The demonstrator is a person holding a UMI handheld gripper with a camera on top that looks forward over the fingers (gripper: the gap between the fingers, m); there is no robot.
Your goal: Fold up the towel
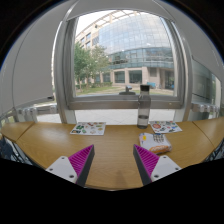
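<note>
- Towel: none shows with certainty in the gripper view; the only candidate is a small pale bundle (155, 143) lying on the wooden table (110, 150), just ahead of the right-hand finger, and what it is cannot be told.
- Gripper (113, 162): its two fingers stand well apart, magenta pads (80, 160) facing each other across bare tabletop, holding nothing. It hovers above the near part of the table and looks level toward the window.
- On the table: a printed sheet (88, 128) lies beyond the left finger, a second printed sheet (166, 127) lies further right, and a dark upright container (144, 104) stands at the far edge against the window sill.
- Beyond: a large window (125, 55) gives onto a glass-fronted building and trees.
- Step in hand: by my judgement the task has not begun; nothing is grasped and no cloth is spread flat.
- Next move: it likely calls for tilting down and moving right toward the pale bundle to check it, then closing the open fingers on one edge or corner.
- Risk: the right-hand sheet lies near the bundle and could be caught along with it.
</note>
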